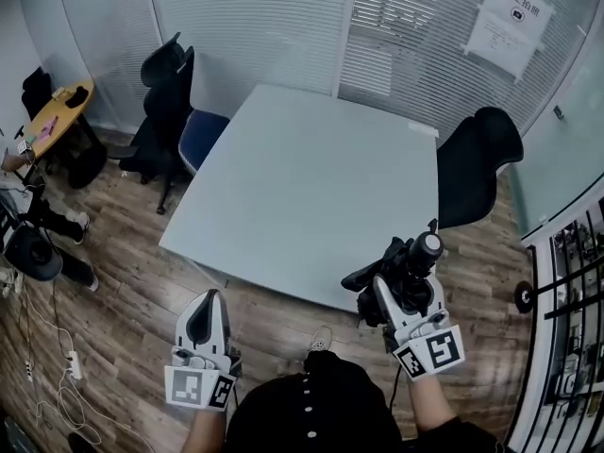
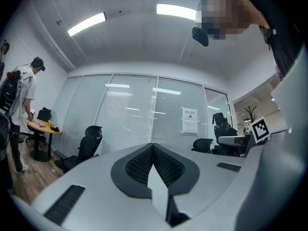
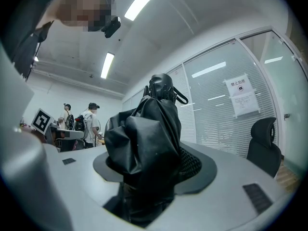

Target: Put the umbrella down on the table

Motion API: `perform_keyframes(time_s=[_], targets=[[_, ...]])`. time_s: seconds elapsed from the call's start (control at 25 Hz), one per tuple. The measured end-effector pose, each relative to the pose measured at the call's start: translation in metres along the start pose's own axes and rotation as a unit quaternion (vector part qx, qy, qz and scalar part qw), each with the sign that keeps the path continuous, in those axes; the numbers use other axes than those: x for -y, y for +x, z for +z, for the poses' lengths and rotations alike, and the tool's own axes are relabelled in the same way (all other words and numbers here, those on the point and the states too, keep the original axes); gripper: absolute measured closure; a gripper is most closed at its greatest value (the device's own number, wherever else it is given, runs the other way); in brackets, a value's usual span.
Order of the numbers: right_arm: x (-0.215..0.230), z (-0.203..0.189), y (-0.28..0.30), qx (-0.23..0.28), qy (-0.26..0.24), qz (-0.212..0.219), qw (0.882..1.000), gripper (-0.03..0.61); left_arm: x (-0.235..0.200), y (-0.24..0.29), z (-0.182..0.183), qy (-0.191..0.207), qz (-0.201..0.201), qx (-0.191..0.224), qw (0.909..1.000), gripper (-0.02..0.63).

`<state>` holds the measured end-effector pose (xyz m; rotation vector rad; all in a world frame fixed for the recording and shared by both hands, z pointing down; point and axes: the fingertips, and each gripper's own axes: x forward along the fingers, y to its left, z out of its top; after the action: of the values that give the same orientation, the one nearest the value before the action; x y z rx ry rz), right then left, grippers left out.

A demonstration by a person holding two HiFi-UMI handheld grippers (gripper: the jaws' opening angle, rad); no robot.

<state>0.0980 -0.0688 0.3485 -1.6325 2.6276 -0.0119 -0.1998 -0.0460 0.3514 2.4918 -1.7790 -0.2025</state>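
Observation:
A folded black umbrella [image 1: 408, 264] stands upright in my right gripper [image 1: 389, 291], just off the near right corner of the pale grey table [image 1: 302, 177]. In the right gripper view the bunched black umbrella [image 3: 144, 143] fills the space between the jaws, handle end up, and the right gripper [image 3: 149, 174] is shut on it. My left gripper [image 1: 209, 311] hangs over the wooden floor in front of the table's near edge. In the left gripper view its pads meet with nothing between them, so the left gripper [image 2: 153, 162] is shut and empty.
A black office chair [image 1: 477, 163] stands at the table's right side. Two more chairs [image 1: 170, 92] are at its left, one with a blue seat [image 1: 200, 135]. A small round wooden table [image 1: 58, 111] is far left. Glass walls with blinds stand behind. People [image 3: 91, 121] stand in the background.

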Motion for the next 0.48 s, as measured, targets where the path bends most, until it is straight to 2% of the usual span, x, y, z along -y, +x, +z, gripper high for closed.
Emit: perform_keyframes(time_s=[0.48], targets=[[0.06, -0.004, 0.066, -0.006, 0.006, 0.027, 1.0, 0.308, 0.003, 0.076, -0.004, 0.0, 0.03, -0.001, 0.9996, 0.598]])
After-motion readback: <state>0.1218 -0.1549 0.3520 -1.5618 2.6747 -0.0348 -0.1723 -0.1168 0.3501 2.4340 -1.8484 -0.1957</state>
